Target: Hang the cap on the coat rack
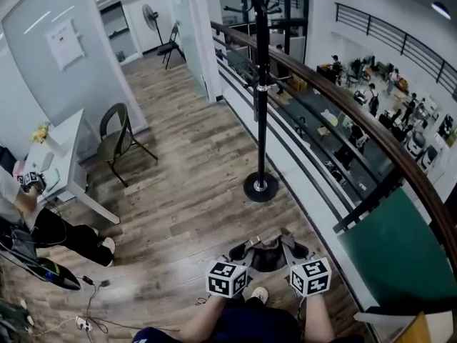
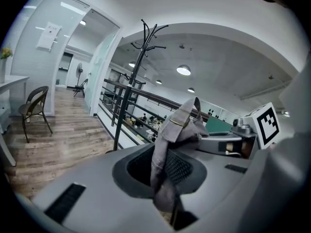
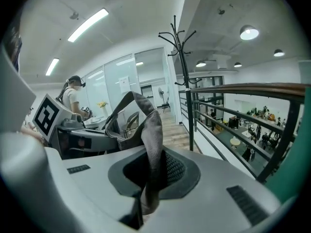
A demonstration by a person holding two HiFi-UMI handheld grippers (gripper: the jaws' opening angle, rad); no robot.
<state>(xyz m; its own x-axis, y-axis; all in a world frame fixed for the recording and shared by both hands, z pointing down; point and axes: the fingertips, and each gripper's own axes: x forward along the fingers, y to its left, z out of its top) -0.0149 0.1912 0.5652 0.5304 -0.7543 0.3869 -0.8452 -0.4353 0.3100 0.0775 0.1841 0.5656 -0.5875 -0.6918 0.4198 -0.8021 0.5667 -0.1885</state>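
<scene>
A grey cap (image 1: 270, 240) hangs between my two grippers, low in the head view. My left gripper (image 1: 250, 251) is shut on one edge of the cap (image 2: 176, 130), and the fabric is pinched between its jaws (image 2: 165, 181). My right gripper (image 1: 291, 249) is shut on the other edge of the cap (image 3: 146, 125), with cloth running down into its jaws (image 3: 149, 181). The black coat rack (image 1: 261, 84) stands ahead on a round base (image 1: 260, 187) beside the railing. Its hooks show high up in both gripper views (image 2: 148, 33) (image 3: 179, 35).
A curved railing (image 1: 335, 113) with a wooden top runs along the right, with a drop to a lower floor behind it. A chair (image 1: 116, 138) and a white desk (image 1: 61, 163) stand at the left. A person (image 1: 50, 227) and floor cables (image 1: 89, 302) are at the lower left.
</scene>
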